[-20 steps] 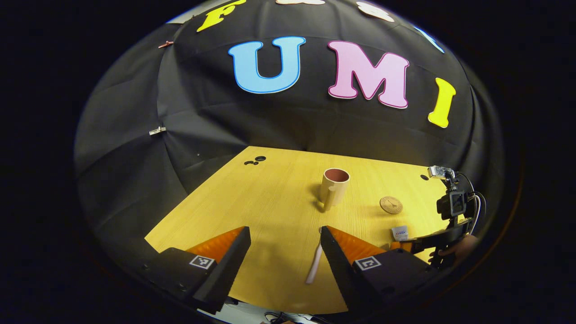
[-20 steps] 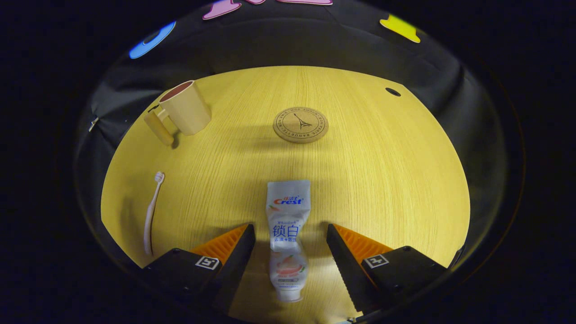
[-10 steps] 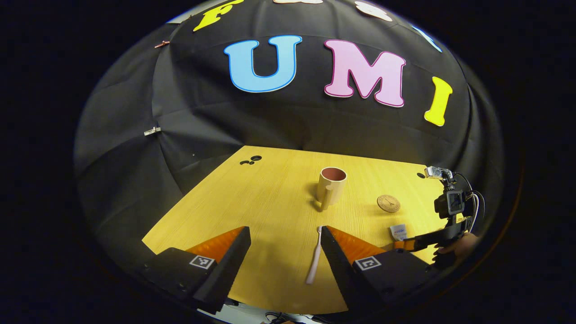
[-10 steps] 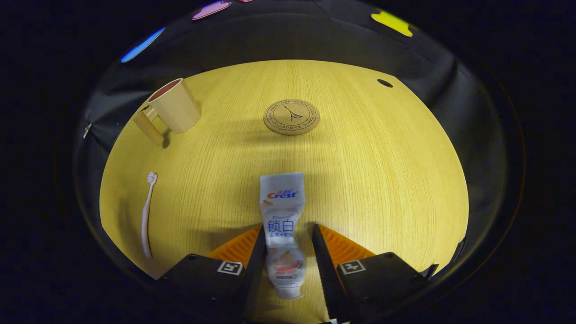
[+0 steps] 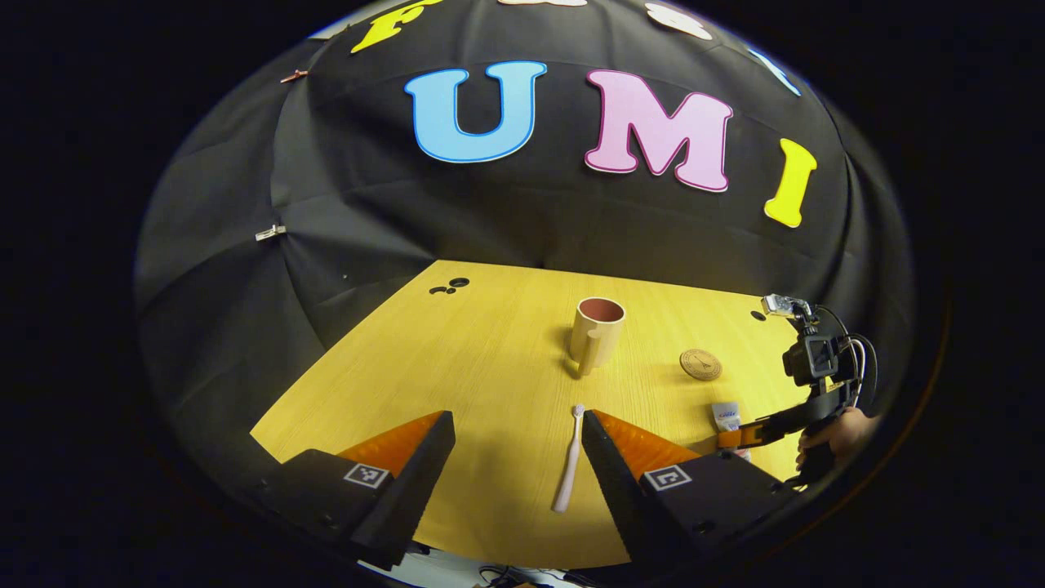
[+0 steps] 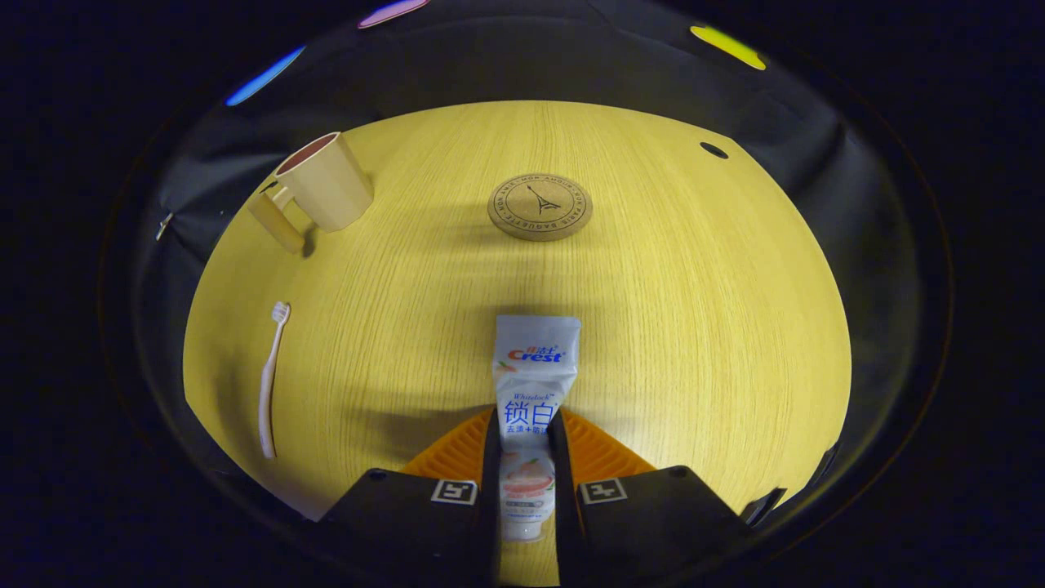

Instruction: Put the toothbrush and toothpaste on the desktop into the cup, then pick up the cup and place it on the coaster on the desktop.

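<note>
Between the right gripper's (image 6: 525, 425) fingers, toothpaste (image 6: 531, 384) clamped on both sides, coaster (image 6: 540, 207) ahead, cup (image 6: 322, 184) ahead-left, left gripper (image 5: 513, 429) spread wide, toothbrush (image 5: 569, 470) by its right finger.

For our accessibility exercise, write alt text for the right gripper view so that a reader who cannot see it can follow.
The right gripper is shut on a toothpaste tube lying on a wooden desktop. Beyond it lies a round coaster; farther left stands an empty cup, with a toothbrush lying flat near the left edge.
</note>
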